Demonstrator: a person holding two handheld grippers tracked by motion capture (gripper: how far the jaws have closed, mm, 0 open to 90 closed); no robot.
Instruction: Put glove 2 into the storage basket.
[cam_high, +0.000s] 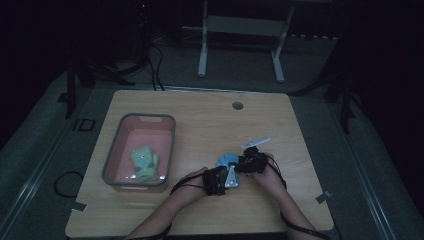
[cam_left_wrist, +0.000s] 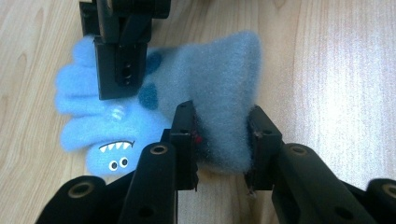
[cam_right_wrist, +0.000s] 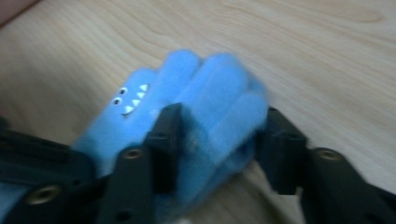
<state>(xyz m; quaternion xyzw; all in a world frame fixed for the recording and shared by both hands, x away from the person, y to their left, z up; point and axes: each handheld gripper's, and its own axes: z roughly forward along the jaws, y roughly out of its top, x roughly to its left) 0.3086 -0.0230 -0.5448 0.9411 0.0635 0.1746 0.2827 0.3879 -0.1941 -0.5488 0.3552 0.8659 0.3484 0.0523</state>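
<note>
Pinching the grey cuff end of a fuzzy blue monster glove, the left gripper has its jaws pressed into the fleece from both sides. The right gripper straddles the glove's fingers, one jaw sunk into the pile, the other just beside it; whether it truly grips I cannot tell. The glove lies flat on the wooden table, near its front middle. Judging by the green glove already lying in the pink bin, this one is grasped but not yet lifted and carried across. The table between glove and bin is bare, the front edge close behind the hands.
</note>
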